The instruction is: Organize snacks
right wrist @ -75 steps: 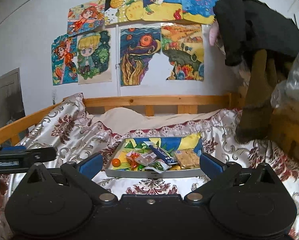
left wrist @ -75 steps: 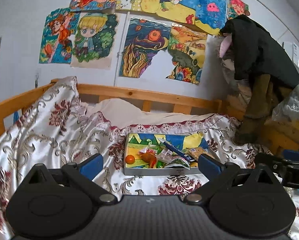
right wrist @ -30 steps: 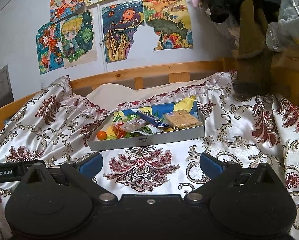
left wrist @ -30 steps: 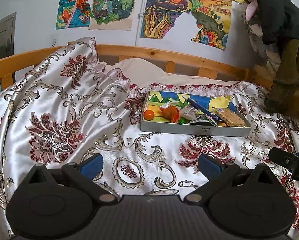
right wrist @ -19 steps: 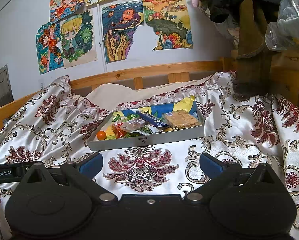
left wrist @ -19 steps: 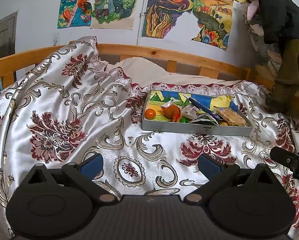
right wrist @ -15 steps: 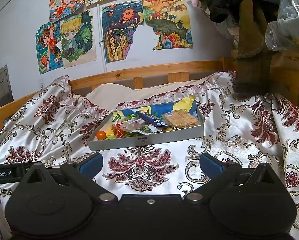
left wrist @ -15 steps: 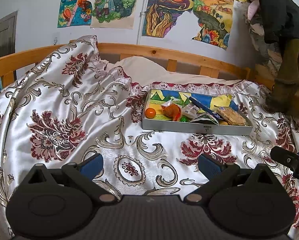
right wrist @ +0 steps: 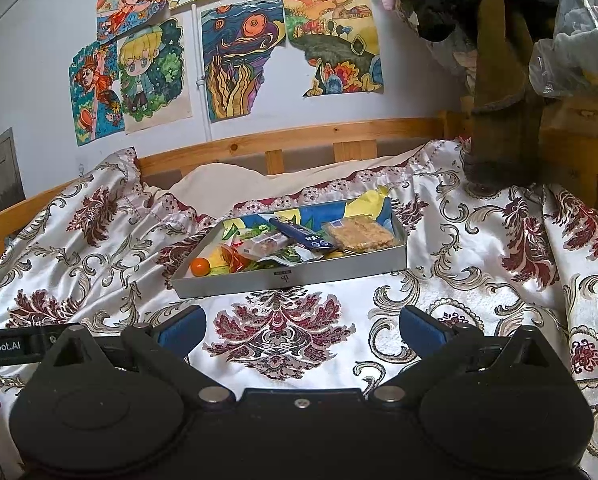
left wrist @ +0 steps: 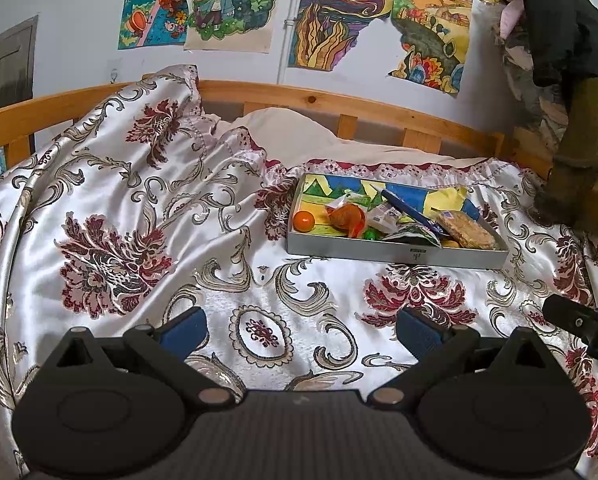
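A grey metal tray (left wrist: 395,255) (right wrist: 299,277) lies on the bed, full of snacks: a small orange (left wrist: 303,221) (right wrist: 200,267), an orange wrapped sweet (left wrist: 349,216), a blue bar packet (left wrist: 407,209) (right wrist: 303,236), a cracker pack (left wrist: 465,230) (right wrist: 359,233) and a green-white packet (left wrist: 413,236) (right wrist: 289,255). My left gripper (left wrist: 301,330) is open and empty, well short of the tray and to its left. My right gripper (right wrist: 302,330) is open and empty, just in front of the tray's near wall.
A satin floral bedspread (left wrist: 139,216) covers the bed, bunched high at the left. A wooden headboard rail (left wrist: 339,108) and a wall with drawings stand behind. Clothes hang at the right (right wrist: 499,80). The other gripper shows at each view's edge (left wrist: 579,322) (right wrist: 7,346).
Both grippers have tilted down and come closer to the bed since 2.5 s ago, so the tray sits higher and larger in view. Over the last half second little has moved.
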`<state>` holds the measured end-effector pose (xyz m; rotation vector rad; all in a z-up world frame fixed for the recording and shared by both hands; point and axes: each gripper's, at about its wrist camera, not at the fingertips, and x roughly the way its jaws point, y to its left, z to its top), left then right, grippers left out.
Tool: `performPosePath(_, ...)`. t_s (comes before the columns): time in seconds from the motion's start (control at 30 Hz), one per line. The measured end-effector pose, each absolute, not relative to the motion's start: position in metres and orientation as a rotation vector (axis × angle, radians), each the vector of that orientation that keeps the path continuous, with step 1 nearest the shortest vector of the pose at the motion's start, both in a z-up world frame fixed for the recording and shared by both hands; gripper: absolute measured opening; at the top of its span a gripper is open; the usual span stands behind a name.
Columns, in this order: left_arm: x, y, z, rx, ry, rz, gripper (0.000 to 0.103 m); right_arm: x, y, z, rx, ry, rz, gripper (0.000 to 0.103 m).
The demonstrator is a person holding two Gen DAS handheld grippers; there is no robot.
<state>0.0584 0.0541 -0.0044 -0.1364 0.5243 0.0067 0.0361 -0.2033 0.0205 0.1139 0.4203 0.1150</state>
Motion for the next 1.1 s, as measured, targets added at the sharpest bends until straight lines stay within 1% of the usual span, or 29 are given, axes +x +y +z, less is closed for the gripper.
performPosePath(0.77,0.0594,0.0551,-0.0075,-0.138,0.541,0.019,0.103,0.0364,-0.202,0.0176,0.113,0.425,0.113,0.102)
performPosePath(0.93,0.0596,0.0483,-0.0056,-0.067,0.543,0.082,0.103,0.0363,-0.2018,0.0143,0.113,0.426,0.112,0.102)
performPosePath(1.1,0.0591,0.0474,-0.0043,-0.08,0.548,0.065,0.103,0.0367,-0.2016,0.0157,0.111,0.427,0.113,0.102)
